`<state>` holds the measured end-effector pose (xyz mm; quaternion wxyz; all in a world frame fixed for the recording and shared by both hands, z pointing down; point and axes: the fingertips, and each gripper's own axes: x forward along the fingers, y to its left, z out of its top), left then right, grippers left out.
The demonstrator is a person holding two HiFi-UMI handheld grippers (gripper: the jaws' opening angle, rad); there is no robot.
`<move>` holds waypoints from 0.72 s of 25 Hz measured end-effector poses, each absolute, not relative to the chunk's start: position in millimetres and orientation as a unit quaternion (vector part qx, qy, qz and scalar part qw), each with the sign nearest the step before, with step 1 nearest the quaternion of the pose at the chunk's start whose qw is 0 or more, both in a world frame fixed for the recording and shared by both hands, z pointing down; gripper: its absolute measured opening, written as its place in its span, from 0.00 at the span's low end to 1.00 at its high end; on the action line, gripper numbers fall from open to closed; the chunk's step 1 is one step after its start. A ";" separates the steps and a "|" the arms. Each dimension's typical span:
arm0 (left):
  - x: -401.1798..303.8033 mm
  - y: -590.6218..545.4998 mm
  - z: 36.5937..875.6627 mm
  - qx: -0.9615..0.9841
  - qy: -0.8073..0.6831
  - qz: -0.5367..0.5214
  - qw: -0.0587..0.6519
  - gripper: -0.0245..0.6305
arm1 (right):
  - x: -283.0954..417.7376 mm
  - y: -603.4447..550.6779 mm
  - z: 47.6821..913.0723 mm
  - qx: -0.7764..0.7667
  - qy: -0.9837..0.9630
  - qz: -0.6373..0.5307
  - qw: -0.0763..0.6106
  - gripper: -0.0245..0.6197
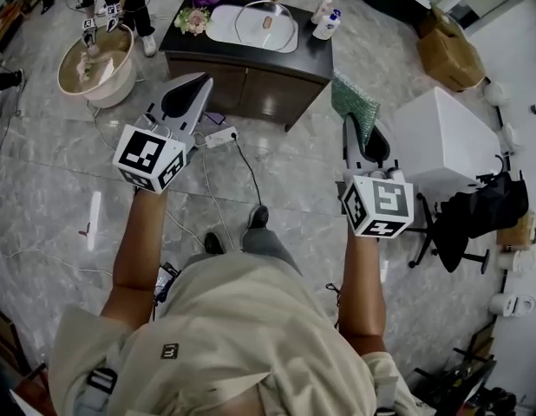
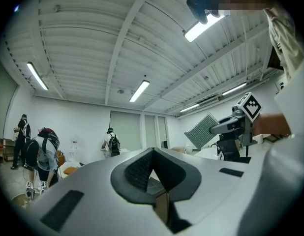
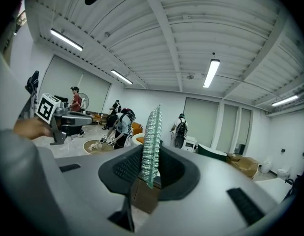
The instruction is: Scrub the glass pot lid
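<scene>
The glass pot lid (image 1: 266, 24) lies in the white sink basin (image 1: 223, 26) of a dark cabinet, well ahead of both grippers. My left gripper (image 1: 194, 85) is raised in the air, pointing towards the cabinet, shut with nothing between its jaws (image 2: 153, 155). My right gripper (image 1: 359, 133) is also held up and is shut on a green scrub pad (image 1: 353, 102). The pad stands edge-on between the jaws (image 3: 151, 146) in the right gripper view. Both grippers point up and outward, far from the lid.
Two bottles (image 1: 327, 16) and a flower bunch (image 1: 192, 20) sit on the cabinet top. A round tub (image 1: 96, 66) with people around it stands to the left. A cardboard box (image 1: 448, 55), a white block (image 1: 441, 137) and a black chair (image 1: 476, 211) are on the right. Cables (image 1: 220, 137) lie on the floor.
</scene>
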<state>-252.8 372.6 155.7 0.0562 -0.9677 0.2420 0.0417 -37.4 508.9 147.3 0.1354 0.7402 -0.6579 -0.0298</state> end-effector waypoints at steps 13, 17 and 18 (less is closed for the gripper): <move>-139.9 296.1 181.9 -0.961 0.269 -0.030 0.060 0.06 | 81.4 385.8 191.0 0.701 -0.704 0.010 0.109 0.18; -92.5 273.8 184.3 -0.957 0.283 -0.038 0.058 0.06 | 127.9 349.4 197.2 0.687 -0.719 0.016 0.106 0.18; -83.5 268.2 184.8 -0.955 0.286 -0.041 0.059 0.06 | 137.2 340.5 197.8 0.683 -0.723 0.016 0.105 0.18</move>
